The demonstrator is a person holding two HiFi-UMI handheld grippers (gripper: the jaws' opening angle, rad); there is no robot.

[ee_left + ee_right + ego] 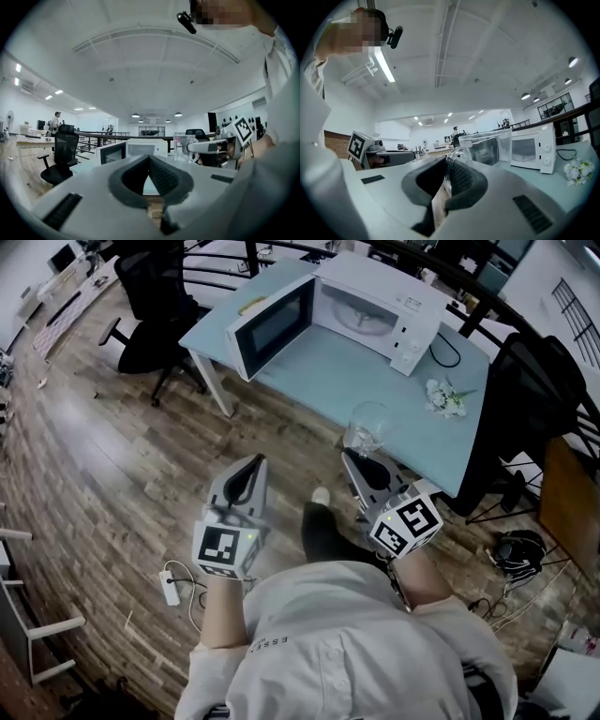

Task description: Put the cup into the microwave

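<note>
A clear glass cup (367, 427) with a handle hangs at the near edge of the light blue table (328, 381). My right gripper (352, 455) is shut on its handle. In the right gripper view the cup (497, 145) stands just past the jaws, the handle pinched between them. The white microwave (375, 310) stands at the table's far side with its door (272, 326) swung open to the left and its cavity empty. My left gripper (255, 461) is shut on nothing, held over the floor left of the cup. In the left gripper view, microwave (140, 149) and cup (184, 146) lie ahead.
White flowers (445, 395) lie on the table right of the cup, and a black cable (446, 352) runs behind the microwave. A black office chair (155, 306) stands left of the table, another (534, 399) at its right. A power strip (170, 587) and headphones (520, 549) lie on the wooden floor.
</note>
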